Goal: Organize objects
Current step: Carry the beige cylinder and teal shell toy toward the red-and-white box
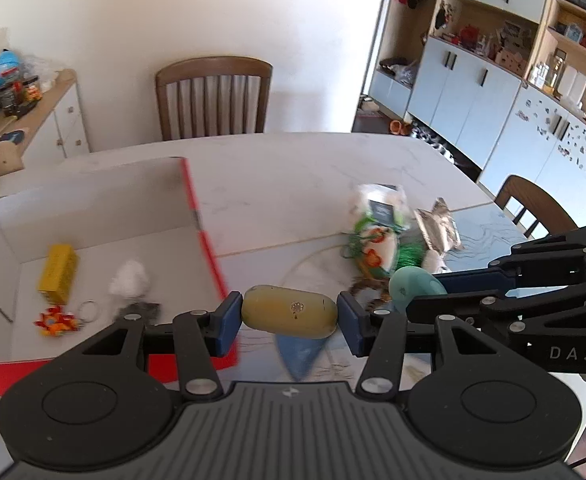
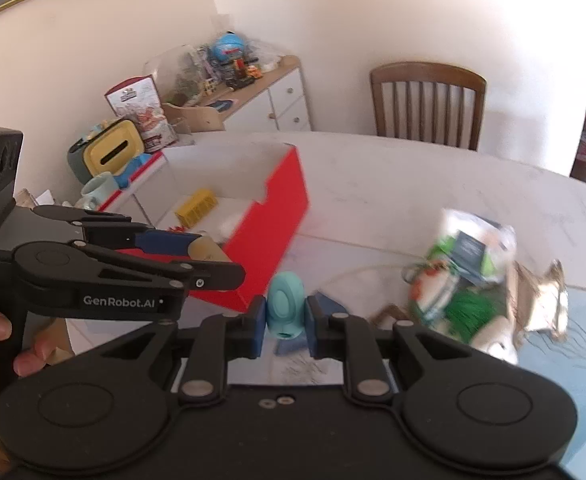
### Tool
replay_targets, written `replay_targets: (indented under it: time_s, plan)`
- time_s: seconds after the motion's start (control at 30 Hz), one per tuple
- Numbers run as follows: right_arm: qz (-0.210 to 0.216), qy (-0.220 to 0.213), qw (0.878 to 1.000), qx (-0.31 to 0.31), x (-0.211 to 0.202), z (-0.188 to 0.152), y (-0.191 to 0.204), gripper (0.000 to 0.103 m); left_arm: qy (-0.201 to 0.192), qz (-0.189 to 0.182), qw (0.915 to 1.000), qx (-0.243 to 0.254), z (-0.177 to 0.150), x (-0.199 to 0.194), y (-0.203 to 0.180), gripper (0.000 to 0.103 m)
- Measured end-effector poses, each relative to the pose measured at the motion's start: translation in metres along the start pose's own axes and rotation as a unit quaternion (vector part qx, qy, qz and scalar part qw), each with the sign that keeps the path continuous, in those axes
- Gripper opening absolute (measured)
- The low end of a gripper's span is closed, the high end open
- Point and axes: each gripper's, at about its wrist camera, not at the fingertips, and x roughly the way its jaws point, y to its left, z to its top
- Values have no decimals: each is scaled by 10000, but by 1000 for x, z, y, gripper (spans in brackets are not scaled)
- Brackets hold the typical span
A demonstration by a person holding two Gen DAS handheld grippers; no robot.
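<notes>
Step in hand, as judged: transfer of two loose items toward the red-walled, white-lined cardboard box; neither item is in the box yet.

Left gripper: jaws clenched on one yellow, capsule-shaped smooth plastic case, held by its two ends, off the table and just right of the box's near red wall. Right gripper: jaws clenched on one teal, egg-shaped plastic object, held by its sides, above the table near the box's red corner; the two grippers sit close together, the right one just beside the left.

Next move, as judged: carry each held item over the red wall, lower it onto bare lining, then release; the grippers should go in one at a time to avoid fouling each other.

Count inside the box: one yellow rectangular block; one white crumpled wad; one red-and-orange trinket on a metal key ring; one dark small item at the near wall, too blurred to identify.

Count on the white marble-pattern table: one heap of green-and-white packets with a silver foil pouch, well apart from the box; individual pieces cannot be counted through the blur.
</notes>
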Motion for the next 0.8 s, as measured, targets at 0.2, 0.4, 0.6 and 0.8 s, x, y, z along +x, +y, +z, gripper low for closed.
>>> replay_targets:
  time_s: [0.2, 0.4, 0.6, 0.8]
  plan:
    - [49, -34, 9998, -169, 13, 18, 28, 19, -68, 101, 9999, -42, 0, -15, 33, 51]
    - [70, -99, 9995, -304, 28, 36, 54, 19, -120, 192, 9997, -104, 0, -27, 68, 51]
    - [49, -109, 9991, -398, 49, 50, 73, 19, -84, 305, 9993, -218, -4, -29, 101, 51]
    - [47, -36, 9990, -434, 77, 61, 87, 19, -20, 451, 9986, -279, -6, -25, 132, 51]
